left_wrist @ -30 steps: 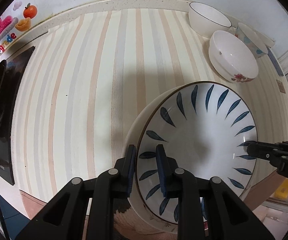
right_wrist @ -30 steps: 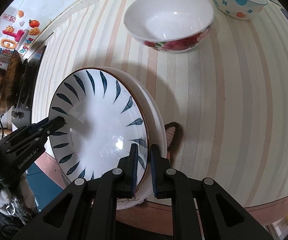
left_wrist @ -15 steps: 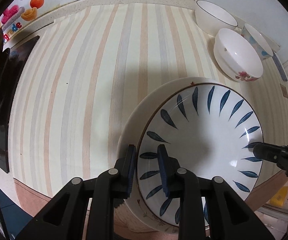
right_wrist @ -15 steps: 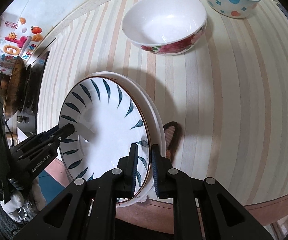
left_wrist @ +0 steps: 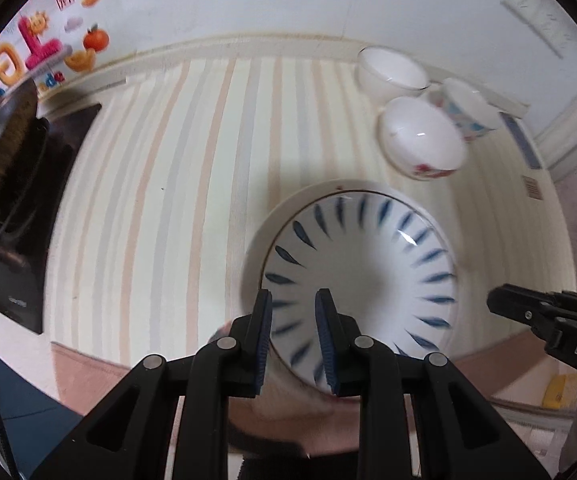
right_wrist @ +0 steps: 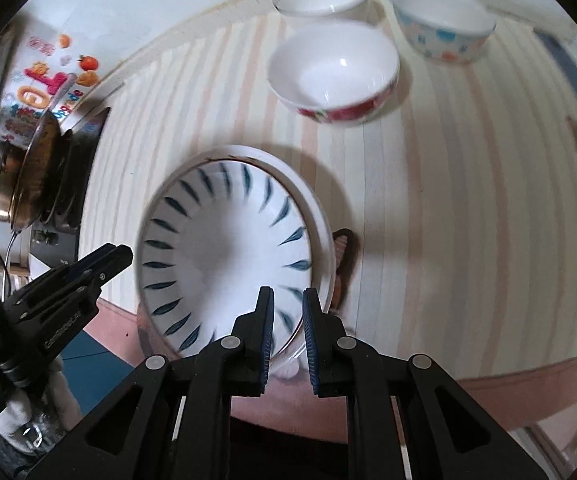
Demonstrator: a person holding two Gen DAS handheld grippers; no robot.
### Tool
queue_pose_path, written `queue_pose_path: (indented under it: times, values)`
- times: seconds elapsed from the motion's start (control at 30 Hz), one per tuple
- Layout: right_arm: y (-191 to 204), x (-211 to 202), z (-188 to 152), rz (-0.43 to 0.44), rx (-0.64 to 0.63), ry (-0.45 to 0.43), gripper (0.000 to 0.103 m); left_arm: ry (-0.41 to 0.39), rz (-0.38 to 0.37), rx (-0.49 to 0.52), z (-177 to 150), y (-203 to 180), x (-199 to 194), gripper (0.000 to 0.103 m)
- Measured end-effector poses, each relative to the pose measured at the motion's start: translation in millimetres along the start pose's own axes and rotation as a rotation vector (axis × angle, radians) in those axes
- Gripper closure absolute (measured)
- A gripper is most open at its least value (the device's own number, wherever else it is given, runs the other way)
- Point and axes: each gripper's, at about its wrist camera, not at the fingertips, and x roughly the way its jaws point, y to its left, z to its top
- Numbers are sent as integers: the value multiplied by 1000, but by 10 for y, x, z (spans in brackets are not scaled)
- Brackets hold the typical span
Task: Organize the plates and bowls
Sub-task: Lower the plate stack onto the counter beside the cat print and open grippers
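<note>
Left wrist view looks steeply down on a striped counter (left_wrist: 168,200). A round plate (left_wrist: 360,276) sits at the counter's front edge. It is white and glossy, with a ring of dark blue leaf strokes pointing in toward a plain centre and a thin brown line round its rim. It rests on a larger white plate (left_wrist: 260,240), whose pale rim shows as a crescent on the far and left sides. Motion blur softens both.

The left gripper (left_wrist: 294,296) hangs above the near-left part of the blue plate. Its blue ribbed pads are drawn almost together, with only a narrow slot between them. The plate's rim shows through that slot, but the pads hold nothing. The right gripper (left_wrist: 492,304) comes in from the right. Its tip stands just off the plate's rim and does not touch it.

Seen from the right wrist, that gripper's fingers are likewise nearly closed and empty over the near-right rim. The left one's tip there is just clear of the plate's left edge.

Three bowls stand further back on the counter, well apart from the plates:
- a white bowl with red flowers (left_wrist: 420,144), the nearest;
- a plain white bowl (left_wrist: 392,72) behind it;
- a bowl with coloured spots (left_wrist: 468,108) to their right.

A black stove (left_wrist: 16,216) lies at the left, under bright wall stickers (left_wrist: 36,56).
</note>
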Motion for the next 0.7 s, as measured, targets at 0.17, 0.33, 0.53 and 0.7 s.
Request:
queue_pose_path:
  times: [0.17, 0.33, 0.53, 0.7]
  values:
    - [319, -510, -318, -14, -42, -76, 76, -50, -35, 30, -135, -38, -477, 80]
    - [534, -928, -669, -12, -47, -119, 43, -107, -19, 50, -301, -54, -920, 73]
    - [711, -1315, -1026, -26, -27, -173, 36, -141, -51, 57, -462, 41, -1195, 72]
    - [804, -1563, -1205, -15, -17, -203, 36, -139, -82, 56, -524, 74, -1325, 72]
